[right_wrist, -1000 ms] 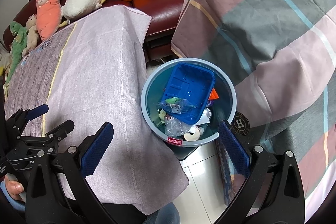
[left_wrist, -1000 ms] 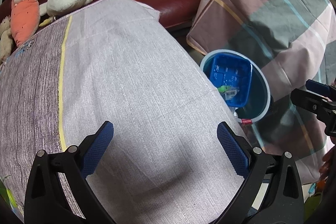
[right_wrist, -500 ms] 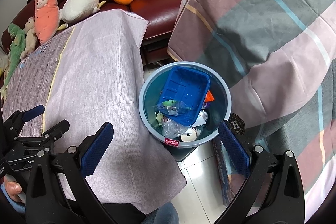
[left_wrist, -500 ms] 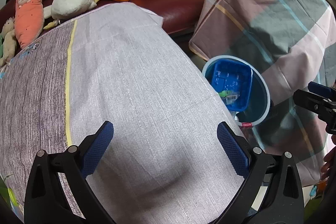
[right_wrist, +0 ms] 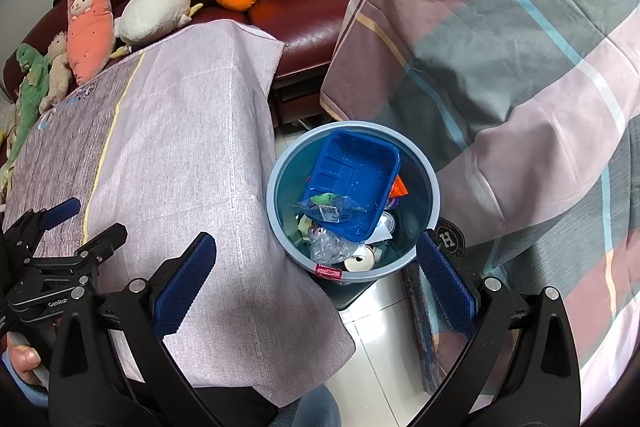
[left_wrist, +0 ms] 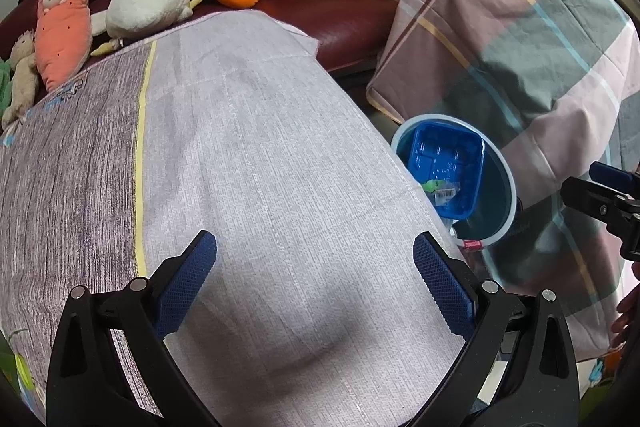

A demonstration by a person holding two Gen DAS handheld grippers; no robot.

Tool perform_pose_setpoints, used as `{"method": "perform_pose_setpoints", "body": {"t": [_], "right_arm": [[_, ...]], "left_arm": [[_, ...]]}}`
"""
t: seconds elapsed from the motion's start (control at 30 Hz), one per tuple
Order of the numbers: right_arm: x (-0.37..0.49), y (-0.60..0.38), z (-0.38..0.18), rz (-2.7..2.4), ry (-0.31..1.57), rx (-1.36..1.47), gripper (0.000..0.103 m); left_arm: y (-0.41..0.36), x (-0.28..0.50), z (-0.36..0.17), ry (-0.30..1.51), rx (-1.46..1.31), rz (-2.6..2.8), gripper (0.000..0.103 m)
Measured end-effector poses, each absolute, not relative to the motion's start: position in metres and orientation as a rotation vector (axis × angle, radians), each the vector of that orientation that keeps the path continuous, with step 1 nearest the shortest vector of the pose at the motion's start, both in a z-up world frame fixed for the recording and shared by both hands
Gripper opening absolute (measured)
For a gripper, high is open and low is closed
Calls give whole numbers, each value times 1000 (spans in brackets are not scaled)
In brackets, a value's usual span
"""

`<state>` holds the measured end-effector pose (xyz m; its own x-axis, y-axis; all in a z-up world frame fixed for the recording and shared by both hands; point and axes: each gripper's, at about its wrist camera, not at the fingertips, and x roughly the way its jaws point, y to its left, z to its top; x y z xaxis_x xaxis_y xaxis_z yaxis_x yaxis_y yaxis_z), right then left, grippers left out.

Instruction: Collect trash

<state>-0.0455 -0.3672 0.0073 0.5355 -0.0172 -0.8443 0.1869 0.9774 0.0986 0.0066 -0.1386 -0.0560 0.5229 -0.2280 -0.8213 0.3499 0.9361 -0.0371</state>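
Looks like the collecting is basically done, so the smart move now is scanning the grey woven tablecloth (left_wrist: 260, 187) for stragglers before quitting; I see none. Both the left gripper (left_wrist: 316, 283) and right gripper (right_wrist: 316, 283) are spread wide, holding nothing. Trash sits inside the one round light-blue plastic bin (right_wrist: 434, 203) just beside the tablecloth's edge: one blue plastic tray (right_wrist: 348, 175), one clear crinkly wrapper (right_wrist: 328, 211), smaller bits I can't count.
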Motion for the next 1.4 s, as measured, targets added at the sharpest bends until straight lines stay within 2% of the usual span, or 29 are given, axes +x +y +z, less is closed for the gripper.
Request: {"method": "perform_pose_setpoints", "body": {"t": [1.4], "right_arm": [[-37, -360, 11, -108, 1007, 171, 96]], "left_arm": [[-133, 10, -52, 951, 140, -318, 99]]}}
